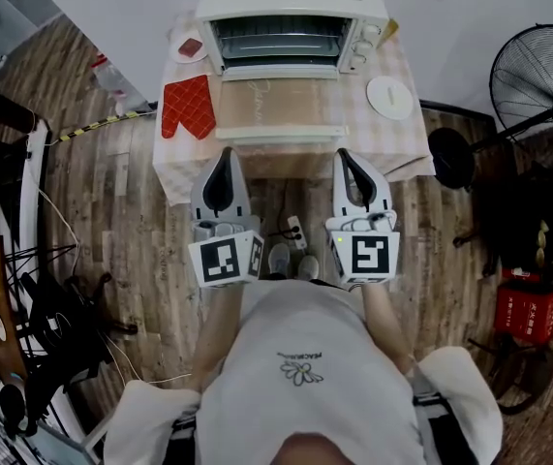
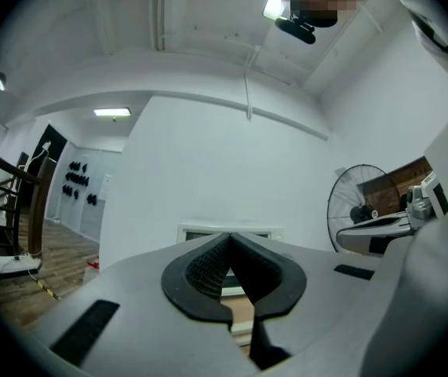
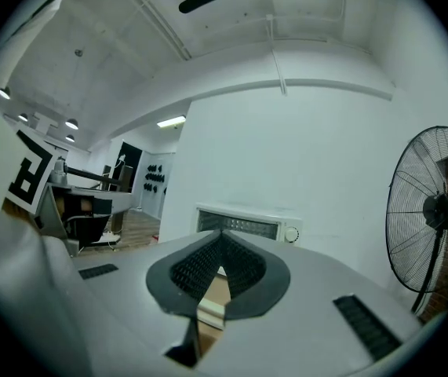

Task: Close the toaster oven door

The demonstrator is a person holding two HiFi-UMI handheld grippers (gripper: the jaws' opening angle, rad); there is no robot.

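A white toaster oven point(image 1: 291, 22) stands at the back of a small table, its cavity open. Its glass door point(image 1: 281, 105) lies folded down flat toward me, with the white handle bar point(image 1: 281, 135) along the near edge. My left gripper point(image 1: 225, 158) hangs just short of the handle's left end, jaws shut and empty. My right gripper point(image 1: 344, 156) hangs level with it near the handle's right end, also shut and empty. In the left gripper view the oven point(image 2: 230, 232) shows straight ahead past the tips point(image 2: 228, 236); the right gripper view shows the oven point(image 3: 247, 225) past its tips point(image 3: 222, 234).
A red oven mitt point(image 1: 188, 107) lies left of the door on the checked tablecloth point(image 1: 392, 134). A white round plate point(image 1: 389, 96) sits at the right, a small dish point(image 1: 190, 48) at back left. A black standing fan point(image 1: 537, 80) is to the right. A power strip point(image 1: 296, 232) lies on the floor.
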